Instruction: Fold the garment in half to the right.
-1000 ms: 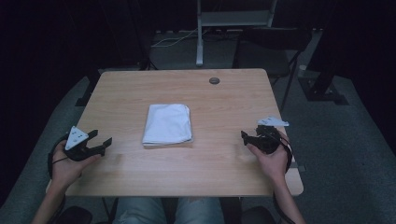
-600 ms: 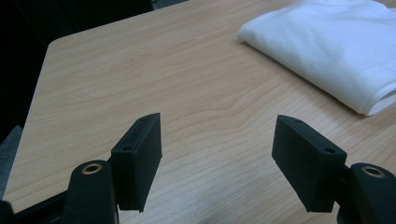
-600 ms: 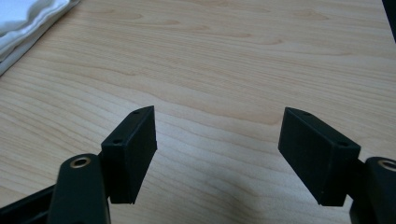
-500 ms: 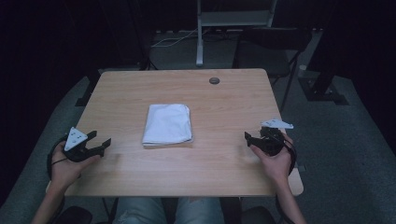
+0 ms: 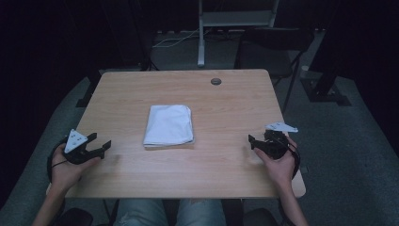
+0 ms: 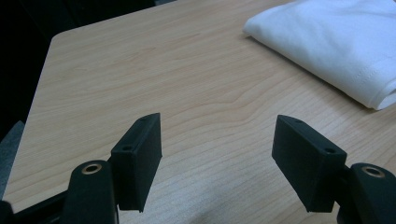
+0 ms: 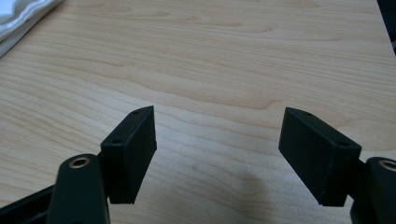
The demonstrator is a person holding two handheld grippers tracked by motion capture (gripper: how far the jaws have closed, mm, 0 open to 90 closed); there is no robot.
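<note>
White folded cloth (image 5: pixel 168 125) sits mid-tabletop (image 5: pixel 226 94), untouched. Left gripper (image 5: pixel 101 145) at 8 o'clock, right gripper (image 5: pixel 252 142) at 4 o'clock, both jaws apart, nothing held. Judging by that, work not yet begun; the grasp remains.

Lab or studio-type recording room: walls dark, black drapes or panels behind. Grey carpet floor (image 5: pixel 339 127). Lone light-wood table (image 5: pixel 226 108) with cable grommet (image 5: pixel 216 81). White metal stand (image 5: pixel 201 33) beyond, cables (image 5: pixel 176 40) trailing on floor at its base.

Left tool (image 5: pixel 96 143), right tool (image 5: pixel 256 142) — jaws wide apart
</note>
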